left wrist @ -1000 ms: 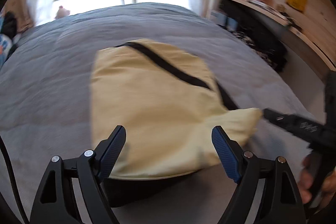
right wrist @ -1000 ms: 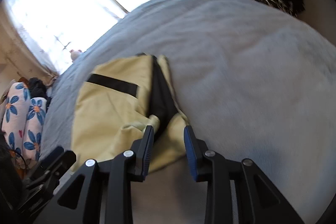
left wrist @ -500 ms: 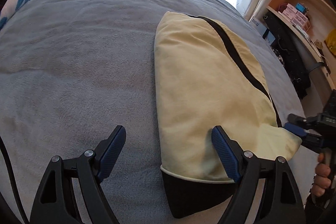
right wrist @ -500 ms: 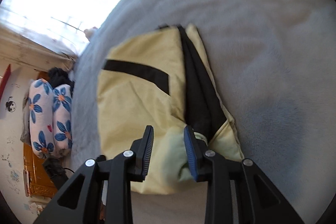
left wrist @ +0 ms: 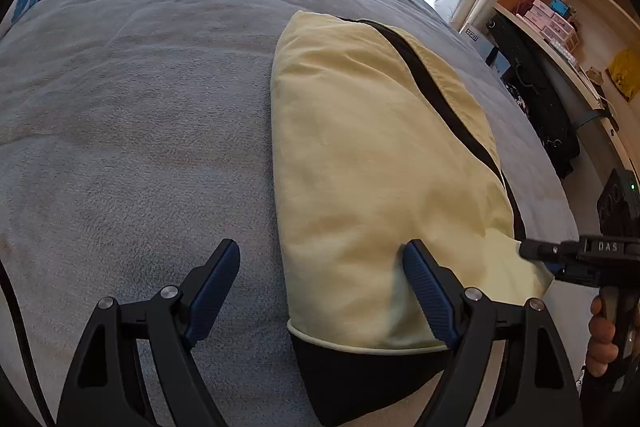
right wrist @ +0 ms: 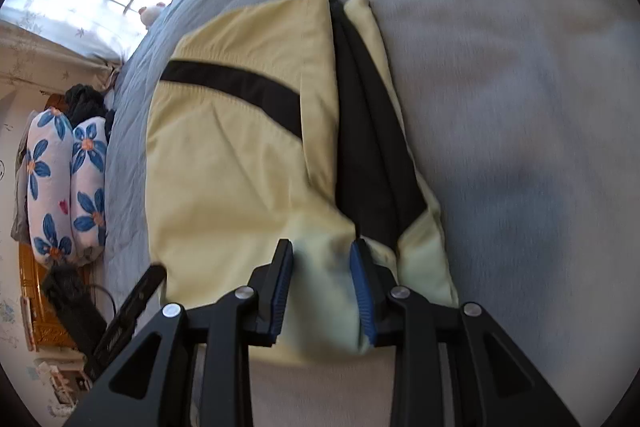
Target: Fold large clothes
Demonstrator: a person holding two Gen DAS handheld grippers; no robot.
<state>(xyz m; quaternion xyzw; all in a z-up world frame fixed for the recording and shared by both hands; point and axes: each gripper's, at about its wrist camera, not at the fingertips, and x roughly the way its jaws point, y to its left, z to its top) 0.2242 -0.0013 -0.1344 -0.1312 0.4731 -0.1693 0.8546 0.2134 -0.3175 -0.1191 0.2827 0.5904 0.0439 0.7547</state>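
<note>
Only right view shows right tool [right wrist: 322, 281] pinching jacket [right wrist: 240, 167] corner; left tool [left wrist: 320, 291] spread wide. Jacket now flat on bed [left wrist: 140, 127], lower than before.

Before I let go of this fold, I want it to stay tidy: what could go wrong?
The right hand-held gripper pinches only a small bunch of the yellow garment; releasing may leave it puckered. The black inner layers peek out along the right edge and could slide. The left hand-held gripper is open, restraining nothing.

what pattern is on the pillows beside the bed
Blue flowers on white; the pillows show best in the right wrist view.
</note>
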